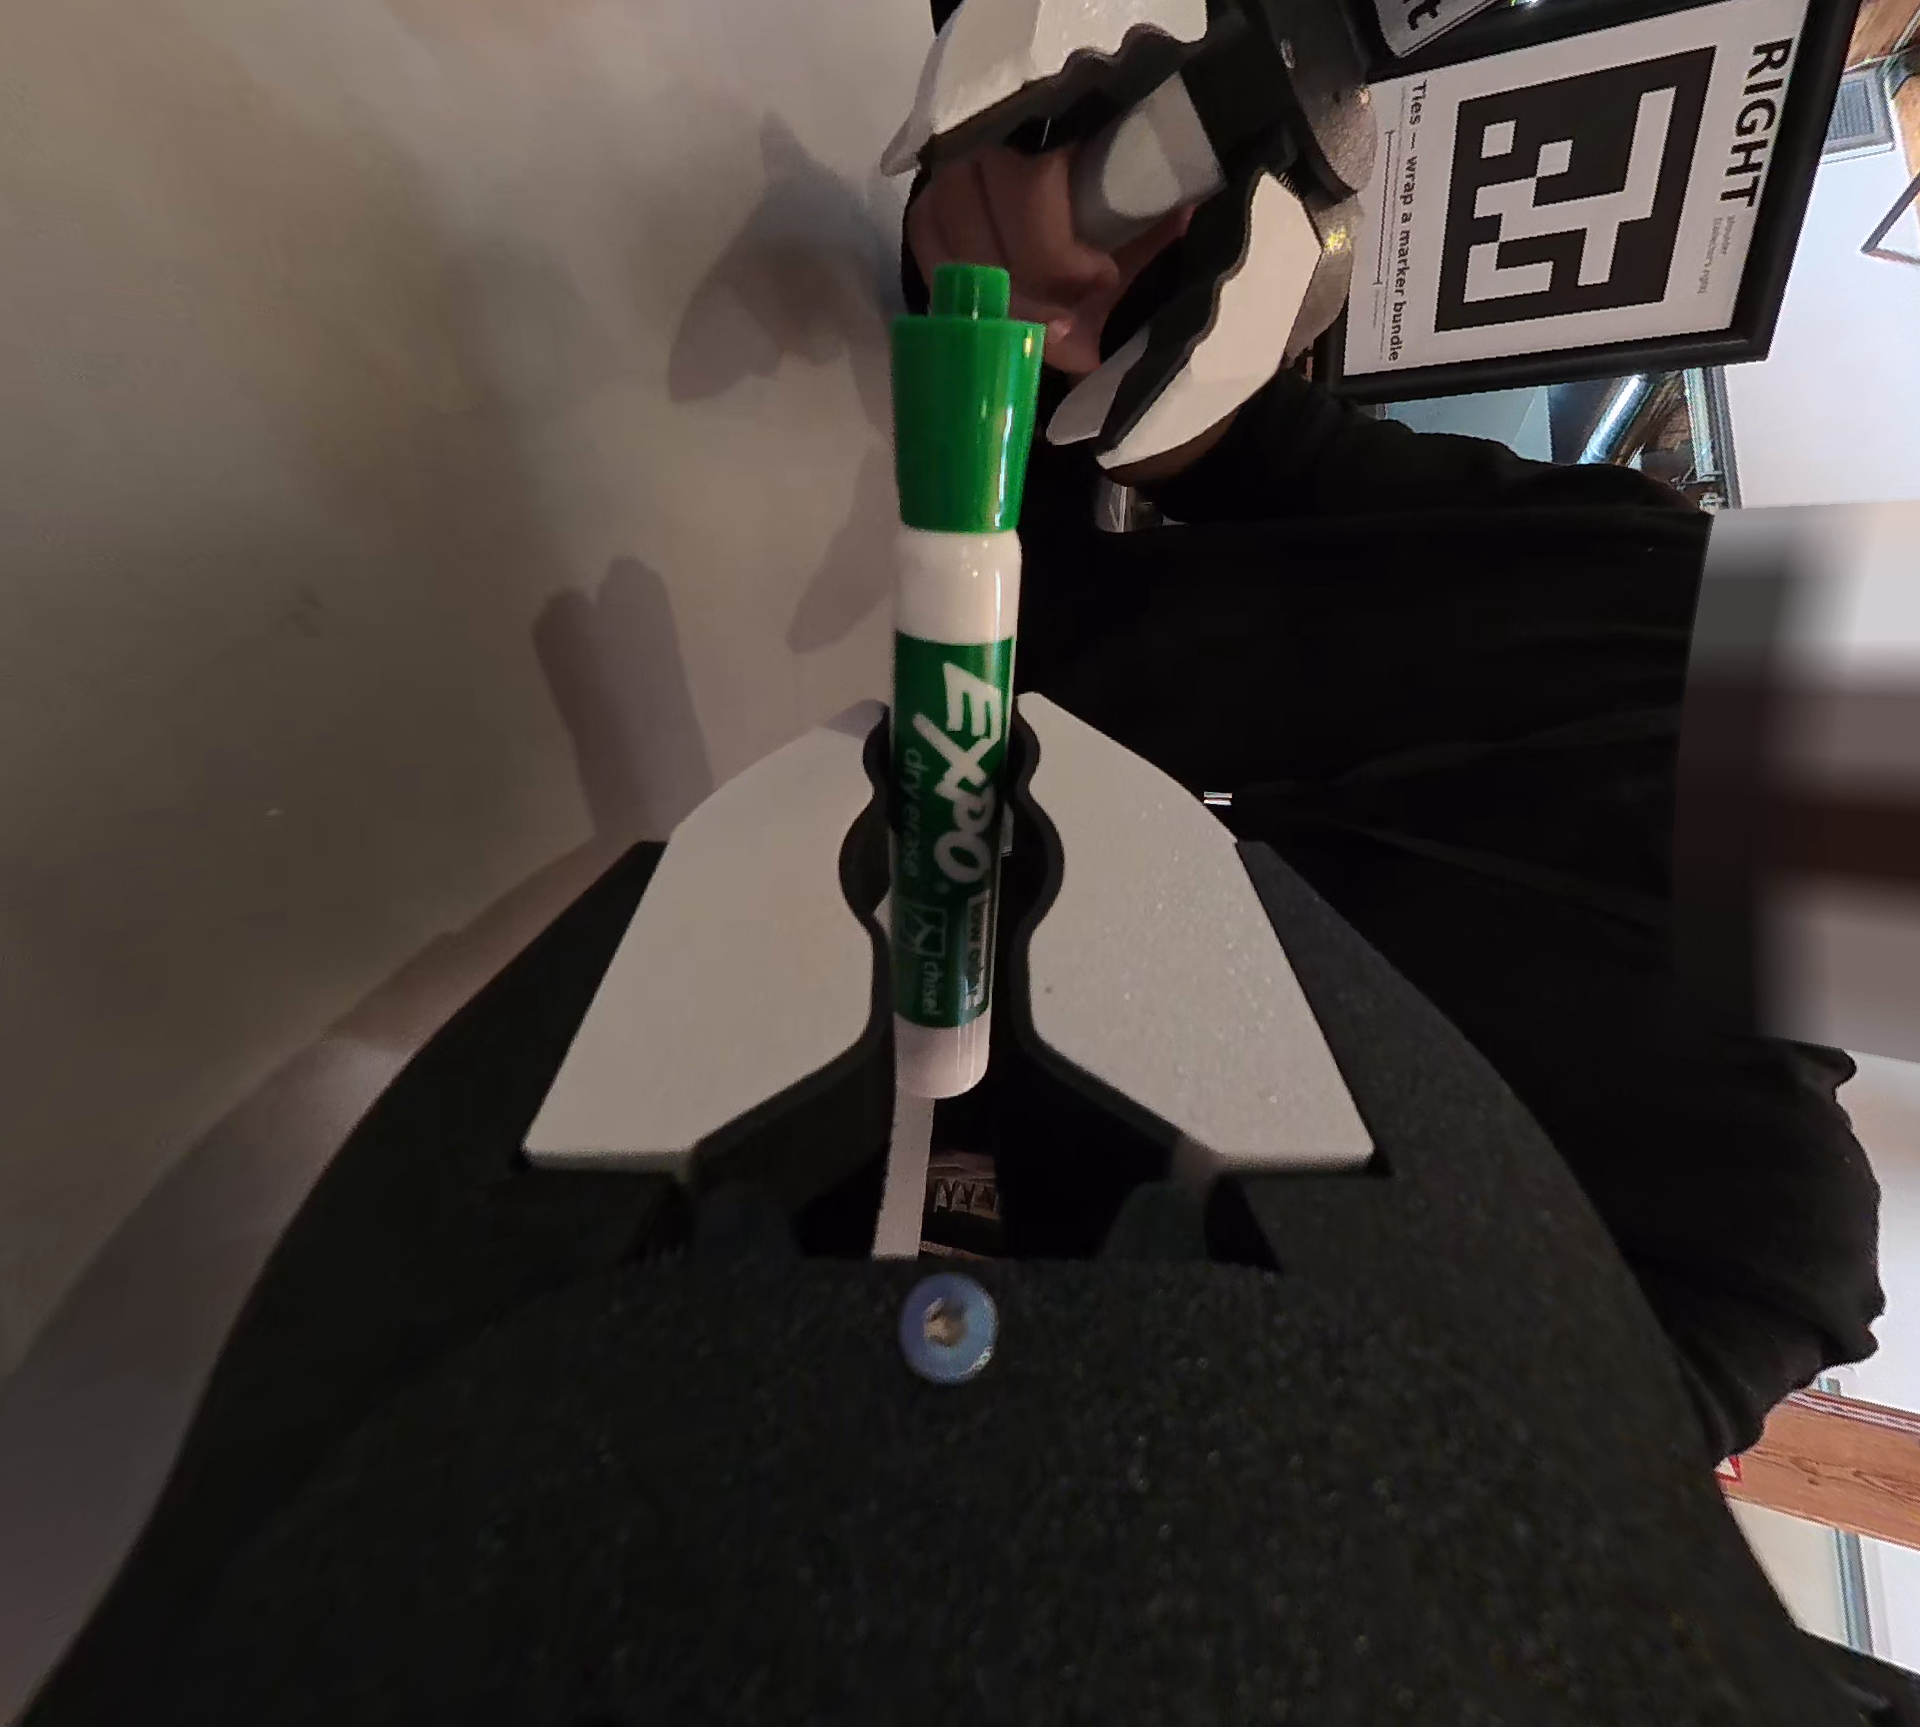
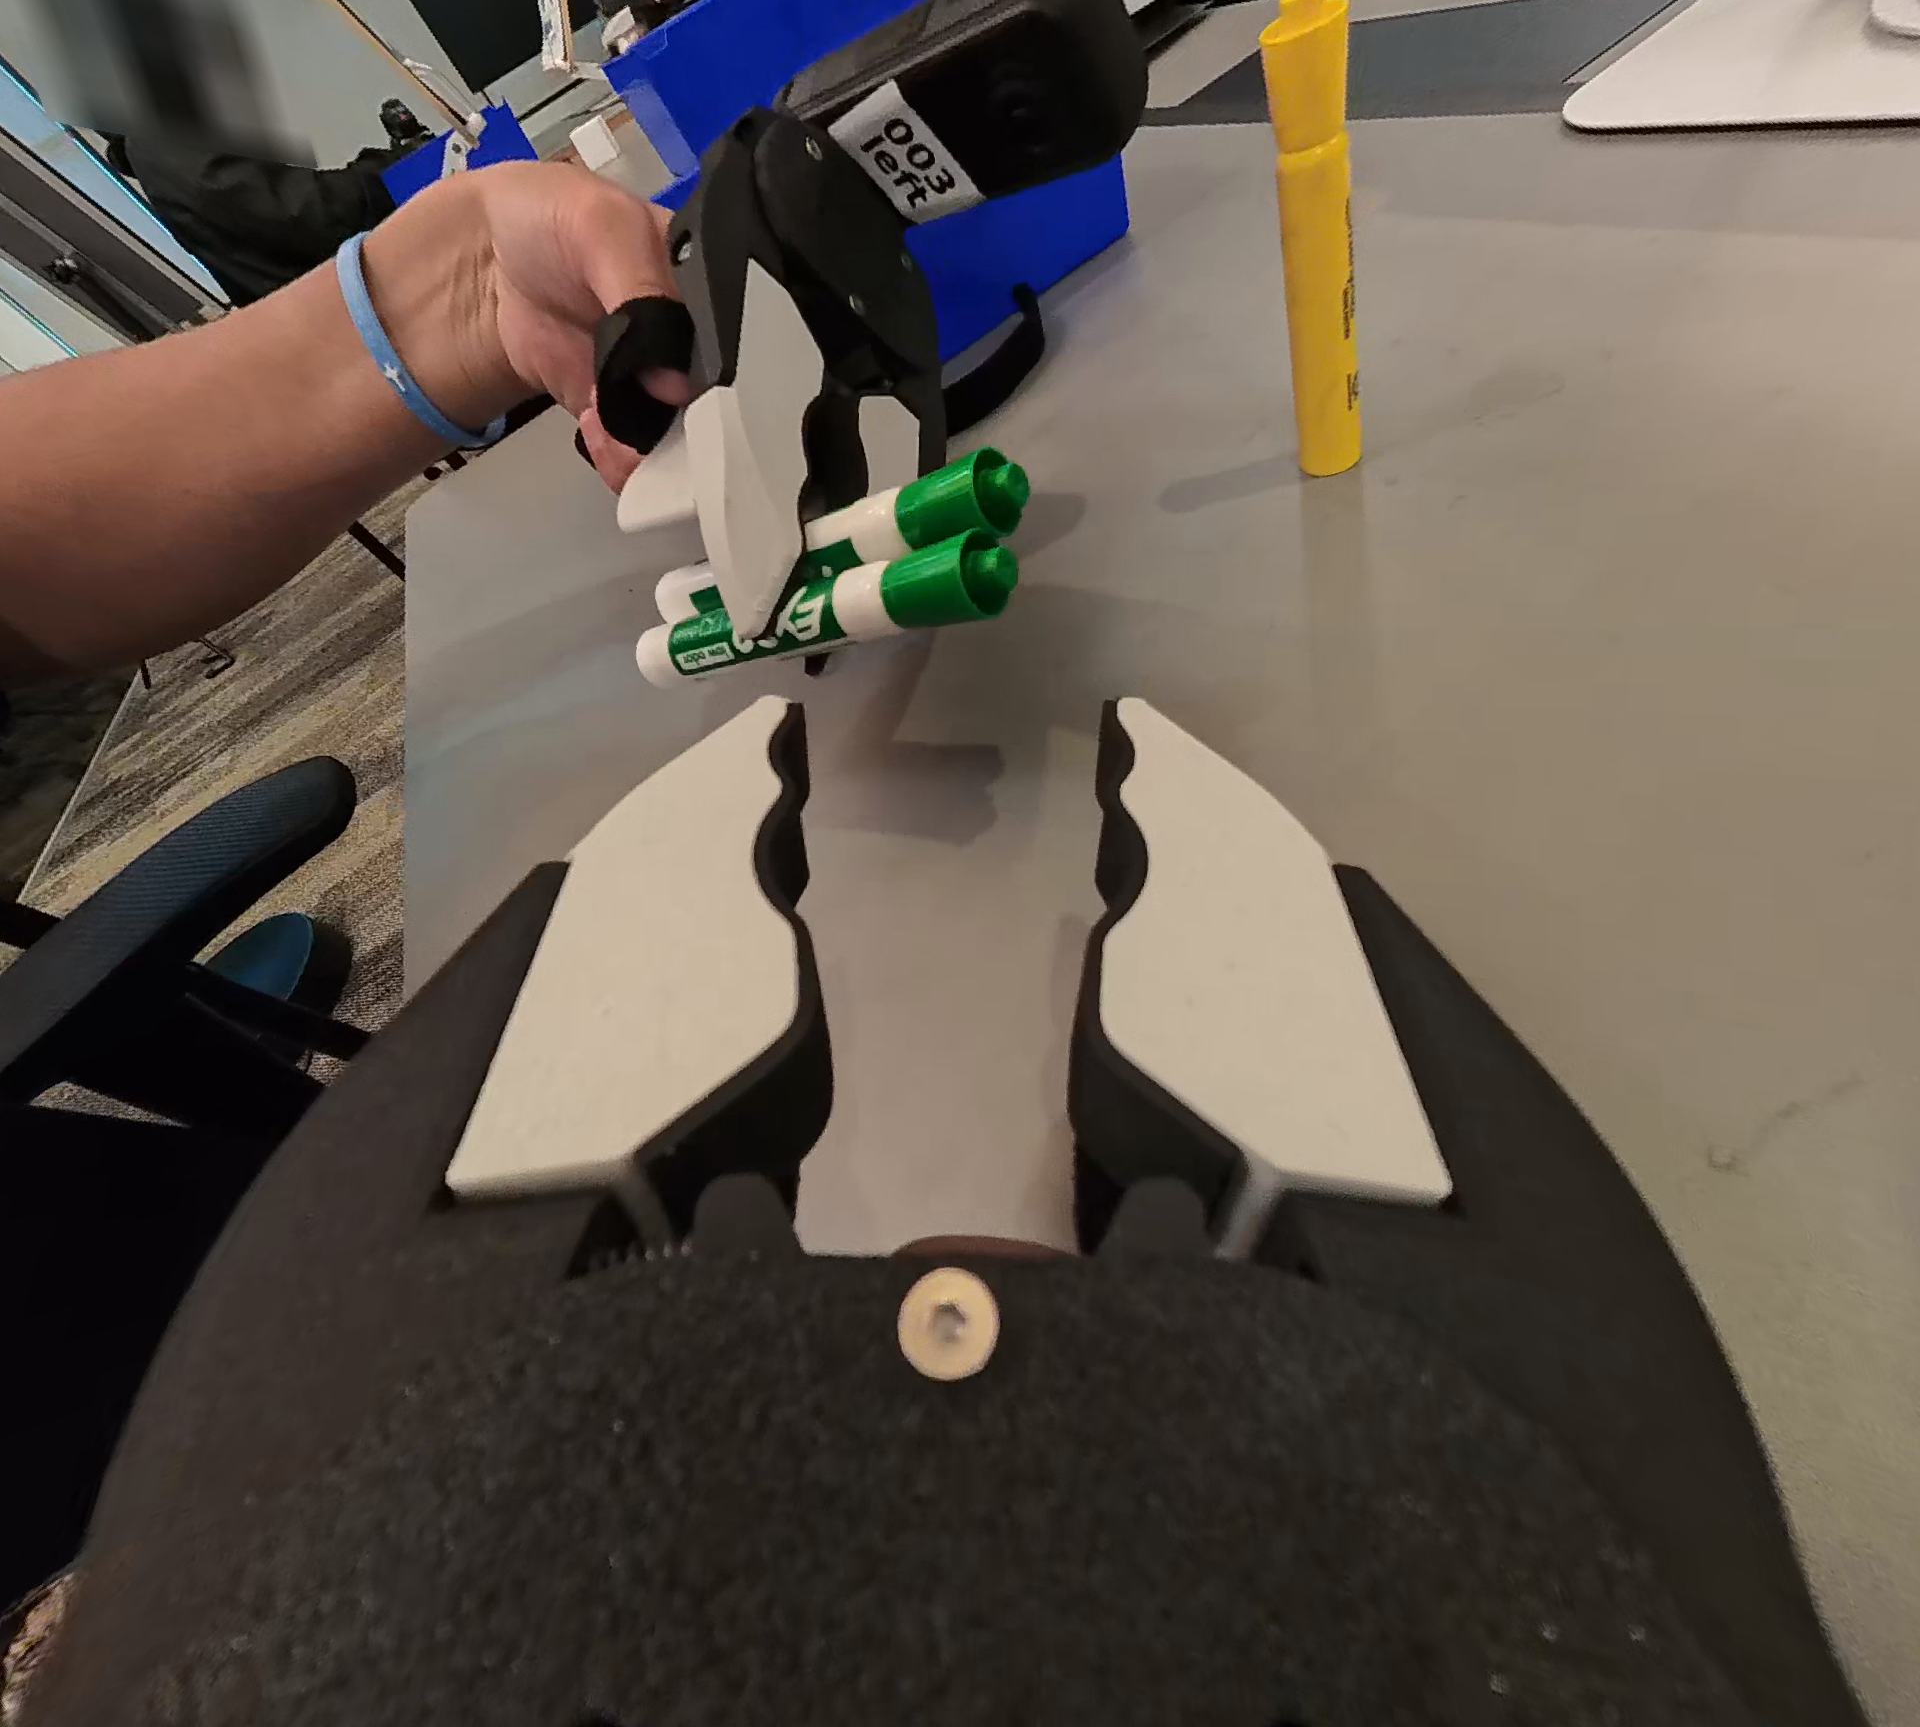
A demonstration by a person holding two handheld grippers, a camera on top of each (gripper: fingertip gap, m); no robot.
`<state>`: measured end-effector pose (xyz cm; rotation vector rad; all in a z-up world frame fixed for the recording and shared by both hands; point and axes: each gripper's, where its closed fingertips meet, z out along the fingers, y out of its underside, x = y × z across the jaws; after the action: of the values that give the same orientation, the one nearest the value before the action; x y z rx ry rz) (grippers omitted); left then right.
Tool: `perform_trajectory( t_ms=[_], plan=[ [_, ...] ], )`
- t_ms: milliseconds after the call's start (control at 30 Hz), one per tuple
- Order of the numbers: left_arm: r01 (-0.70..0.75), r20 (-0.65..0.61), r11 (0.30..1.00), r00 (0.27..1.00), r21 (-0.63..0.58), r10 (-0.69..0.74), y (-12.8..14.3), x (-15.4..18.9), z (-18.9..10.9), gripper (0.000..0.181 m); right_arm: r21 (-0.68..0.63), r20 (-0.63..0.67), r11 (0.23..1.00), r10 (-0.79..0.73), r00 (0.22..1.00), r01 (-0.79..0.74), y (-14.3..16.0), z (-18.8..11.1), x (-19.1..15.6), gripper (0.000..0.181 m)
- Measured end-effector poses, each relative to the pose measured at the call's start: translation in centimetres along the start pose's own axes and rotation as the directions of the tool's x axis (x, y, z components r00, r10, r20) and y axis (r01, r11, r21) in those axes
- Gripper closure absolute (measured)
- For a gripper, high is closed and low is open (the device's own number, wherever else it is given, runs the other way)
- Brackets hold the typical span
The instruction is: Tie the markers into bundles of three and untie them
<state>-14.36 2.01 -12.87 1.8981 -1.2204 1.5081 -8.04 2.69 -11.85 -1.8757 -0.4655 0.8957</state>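
Left gripper (image 1: 951,804): clamped on green markers; its own camera shows one marker (image 1: 956,690) running straight out between the fingers, cap forward, while the right view shows two green caps stacked, so at least two are pinched. A third may sit behind them; I cannot tell.
Right gripper (image 2: 951,742): fingers well apart, holding and touching nothing, aimed at the markers from just in front of them.
Table (image 2: 1455,742): grey top below both tools; the markers (image 2: 831,597) hang just above it, seemingly lifted so their ends stay free.
Blue bin (image 2: 1018,254): behind the left gripper, at the far edge of the table.
Yellow marker (image 2: 1314,243): stands upright on the table, well apart from the green ones, not yet in any bundle.
Why so held: the left tool likely acts as a vise, keeping the markers parallel and level so the empty right tool can work around them.
Tie: none visible on the markers in either view, so the bundle looks unbound.
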Motion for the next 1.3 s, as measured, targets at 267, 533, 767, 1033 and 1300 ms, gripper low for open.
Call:
perform_trajectory(
  t_ms=[267, 533, 767, 1033, 1300],
  plan=[
    [-0.002, 0.000, 1.000, 1.000, 0.007, 0.002, 0.2, -0.1, -0.1, 0.164, -0.010, -0.011, 1.000, -0.015, 1.000, 0.015, 0.0, 0.0, 0.1, 0.129],
    [-0.008, 0.005, 1.000, 1.000, 0.004, 0.008, 0.5, 0.0, -0.3, 0.164, -0.021, 0.024, 1.000, 0.016, 1.000, -0.015, -1.1, 0.6, -0.6, 0.133],
    [-0.028, 0.010, 0.999, 1.000, 0.021, 0.028, 0.4, 0.9, -0.6, 0.164, 0.132, 0.180, 0.926, 0.327, 0.928, -0.353, -2.5, 0.9, -1.3, 0.133],
    [-0.056, -0.030, 0.998, 0.998, 0.024, 0.056, -0.2, 2.4, -0.6, 0.163, 0.310, 0.355, 0.634, 0.614, 0.705, -0.708, -2.9, 3.7, -2.0, 0.123],
    [-0.053, -0.049, 0.998, 0.997, -0.016, 0.052, -0.6, 2.5, -0.5, 0.164, 0.409, 0.318, 0.622, 0.589, 0.743, -0.668, -4.1, 5.4, -1.3, 0.124]
  ],
)
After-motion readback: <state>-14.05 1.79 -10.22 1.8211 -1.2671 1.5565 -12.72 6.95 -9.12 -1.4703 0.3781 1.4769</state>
